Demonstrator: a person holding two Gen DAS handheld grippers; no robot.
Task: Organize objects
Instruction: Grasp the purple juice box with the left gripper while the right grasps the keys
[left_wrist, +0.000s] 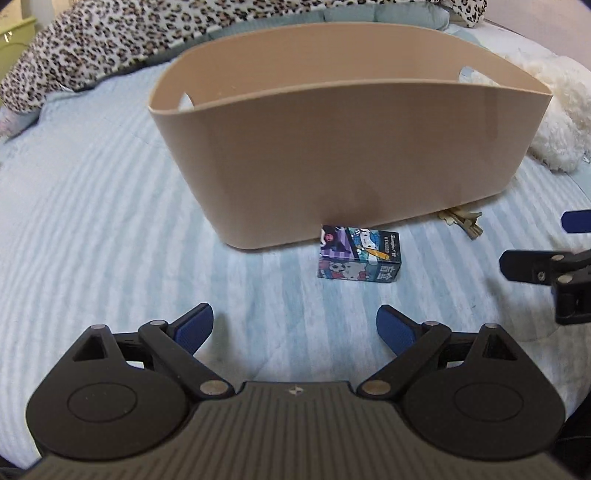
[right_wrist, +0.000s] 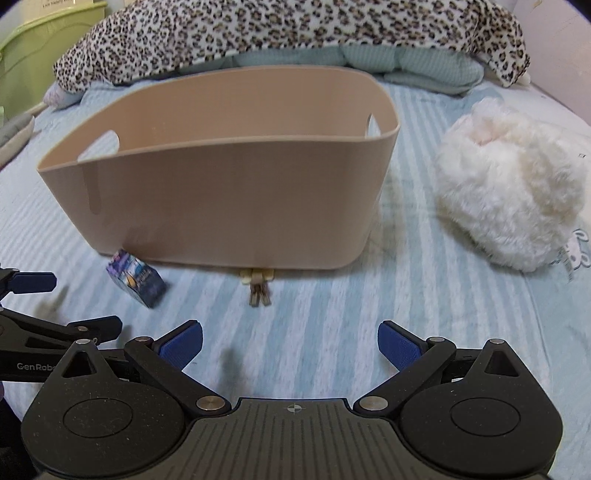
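Beige plastic made up the bin (left_wrist: 332, 155), which stood on a pale blue striped bedspread (left_wrist: 92, 221) with cut-out handles at both ends. Its inside floor could not be seen from either view. A small cartoon-printed box (left_wrist: 359, 254) lay on the bedspread just in front of the bin's near wall, touching or almost touching its base. A bunch of keys (right_wrist: 258, 286) lay to the right of the box, also at the foot of that wall, its top end tucked against the bin.

The left gripper (left_wrist: 295, 325) hovered above the bedspread, near the box, with its blue pads spread wide and nothing between them. The right gripper (right_wrist: 290, 341) hovered beside it, in line with the keys, its pads likewise spread apart and holding nothing.

A white fluffy toy (right_wrist: 509, 195) sat to the right of the bin. A leopard-print blanket (right_wrist: 258, 33) lay heaped behind it.
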